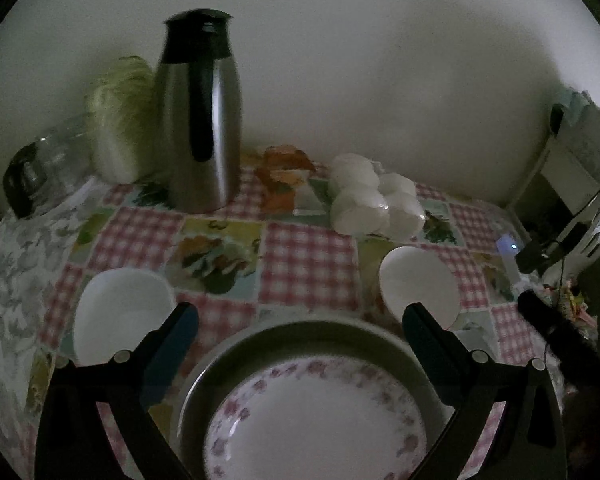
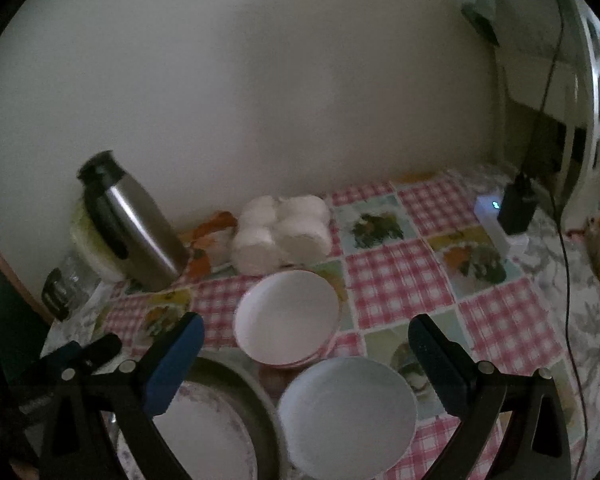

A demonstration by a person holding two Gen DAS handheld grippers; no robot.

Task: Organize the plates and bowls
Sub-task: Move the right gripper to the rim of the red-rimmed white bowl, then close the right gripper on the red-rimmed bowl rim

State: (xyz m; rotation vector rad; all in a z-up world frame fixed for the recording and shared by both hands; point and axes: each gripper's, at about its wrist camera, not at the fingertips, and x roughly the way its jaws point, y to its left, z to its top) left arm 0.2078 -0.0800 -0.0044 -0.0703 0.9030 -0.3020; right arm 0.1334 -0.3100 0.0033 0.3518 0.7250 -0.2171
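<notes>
**Ana:** So, starting on the left wrist view, what am I looking at?

**Me:** My left claw [image 1: 300, 336] hangs released, jaws spread wide with nothing between them. It sits above the flowered plate [image 1: 316, 420], which lies inside a grey dish [image 1: 300, 336]. I judge that nesting is the start of a stack, so I hover here to line up the next piece.

**Ana:** And the bowls?

**Me:** One white bowl [image 1: 120, 312] sits on the tabletop [image 1: 308, 264] just left of the dish, and another bowl [image 1: 420, 284] just right of it, both upright and loose. The steel flask [image 1: 202, 120] and the pile of white cups [image 1: 376, 200] stand well back by the wall, out of my working space.

**Ana:** Now the right wrist view.

**Me:** My right claw [image 2: 304, 344] is also released and empty. Directly below it lies a near white bowl [image 2: 348, 412], beside the grey dish [image 2: 256, 400] with the flowered plate [image 2: 204, 432] in it. Just behind stands a pink-rimmed bowl [image 2: 288, 316], which seems to rest in another of its kind, though the blur keeps me from being sure.

**Ana:** Why hold the jaws so wide?

**Me:** A bowl rim needs a broad approach, I think. My guess is that the near bowl goes onto that pair next. The left claw [image 2: 88, 352] shows at the left edge, clear of my path. A charging cable [image 2: 568, 280] trails on the right, which I would avoid.
</notes>
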